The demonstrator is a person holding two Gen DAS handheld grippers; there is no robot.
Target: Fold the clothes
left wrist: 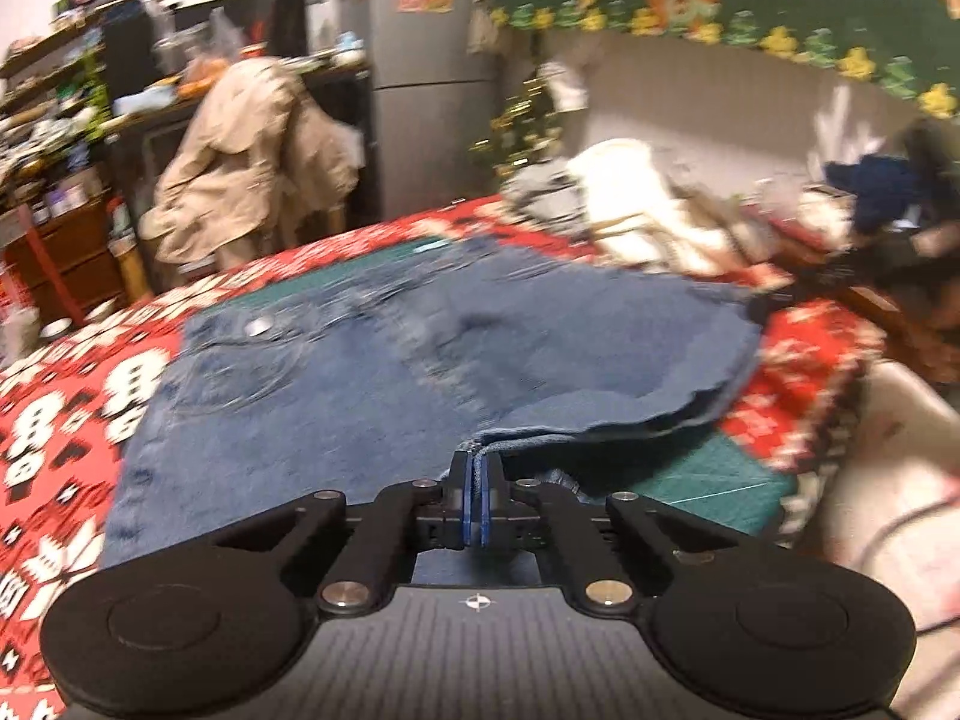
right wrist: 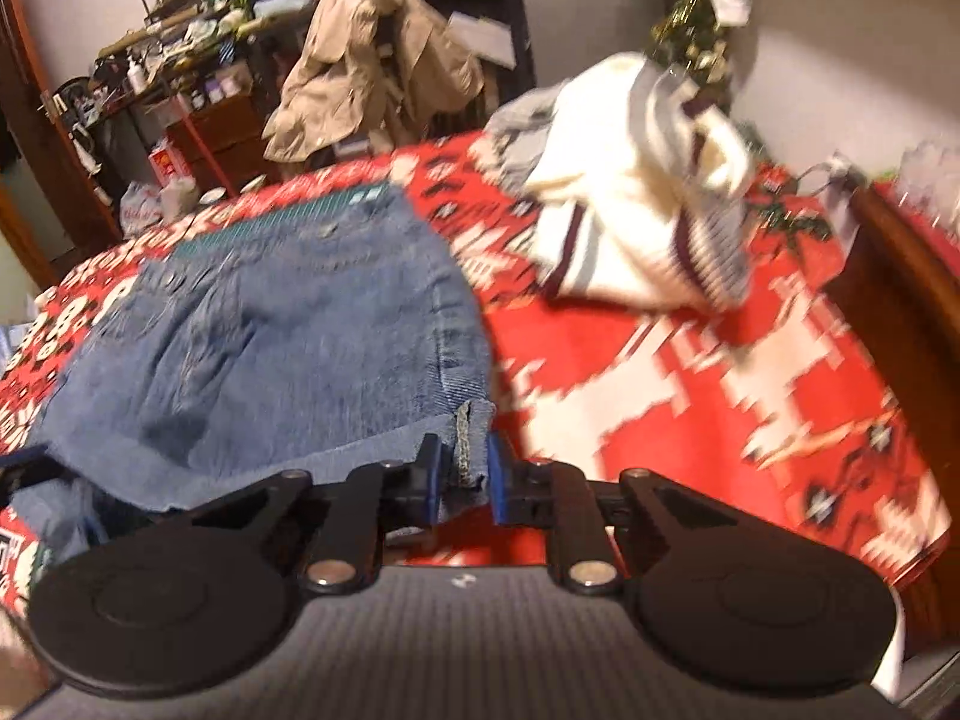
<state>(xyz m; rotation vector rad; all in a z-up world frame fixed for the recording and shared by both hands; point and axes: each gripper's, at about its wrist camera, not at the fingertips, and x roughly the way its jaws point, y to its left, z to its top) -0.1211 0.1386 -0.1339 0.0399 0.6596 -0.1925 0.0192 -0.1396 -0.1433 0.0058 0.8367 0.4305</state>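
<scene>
Low over the near edge of the tabletop point(right wrist: 690, 372), both tools point forward across the cloth. The left tool point(left wrist: 477, 480) has its blue pads pressed almost together, with a thin fold of the denim garment point(left wrist: 372, 360) pinched between them at the garment's near hem. The right tool point(right wrist: 465, 468) stands a little wider, its two blue pads clamped on a thicker corner of the same denim point(right wrist: 252, 360), where a stitched side seam and a frayed hem meet.

The denim is mid-blue, heavy and faded, lying mostly flat with shallow wrinkles. In the left wrist view a metal button point(left wrist: 259, 327) and a curved pocket seam show toward its far left, and the near right part lifts into a loose flap with a wavy raw edge. The garment's far edge covers part of a green cutting mat point(right wrist: 288, 222), which also shows at the near right in the left wrist view.

A red tablecloth with blocky white and black patterns covers the tabletop. Right of the denim it lies bare and open as far as a dark wooden rail along the side. Farther back on the right sits a heap of cream knitwear point(right wrist: 636, 222) with dark maroon stripes, well apart from the denim. Beyond the far edge a beige coat point(right wrist: 372, 72) hangs over a chair before cluttered shelves. Both views are blurred.
</scene>
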